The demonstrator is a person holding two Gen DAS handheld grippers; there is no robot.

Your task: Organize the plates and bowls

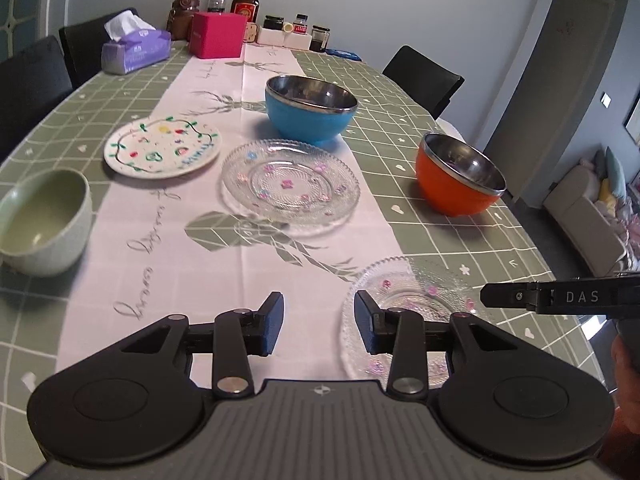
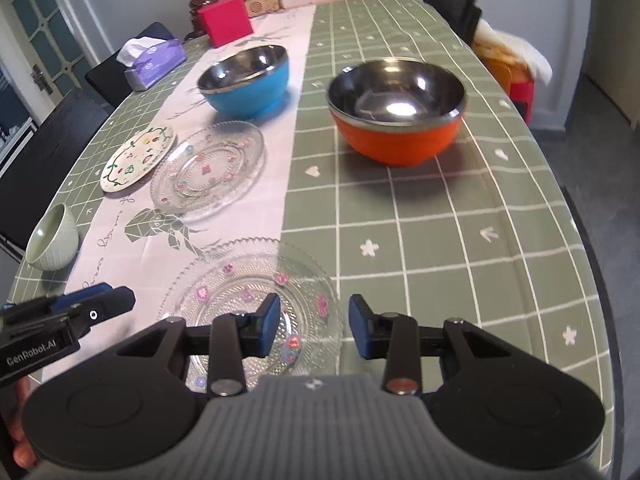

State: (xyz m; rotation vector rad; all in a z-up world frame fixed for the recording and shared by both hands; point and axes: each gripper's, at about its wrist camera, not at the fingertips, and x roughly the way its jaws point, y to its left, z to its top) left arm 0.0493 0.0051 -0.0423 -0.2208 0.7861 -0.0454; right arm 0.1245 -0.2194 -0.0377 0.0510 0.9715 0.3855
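Left gripper [image 1: 319, 322] parted, nothing between the jaws, hovering over the pale runner [image 1: 176, 240] near the table's front edge. Right gripper [image 2: 314, 330] likewise released and empty, hanging over the near glass plate [image 2: 240, 280], which lies flat straddling the runner's edge and the green checked cloth [image 2: 440, 240]. Second glass plate [image 1: 291, 182] farther up the runner, just beside the painted white plate [image 1: 162, 147] on its left; whether the rims touch cannot be told. Blue bowl [image 1: 310, 112] upright beyond the glass plate, on the runner. Orange bowl [image 2: 396, 112] upright on the green cloth, well apart to the right. Pale green bowl [image 1: 42, 220] upright at the left edge of the table. Tissue box [image 1: 136, 48], pink box [image 1: 216, 34], bottles and jars lined along the far end.
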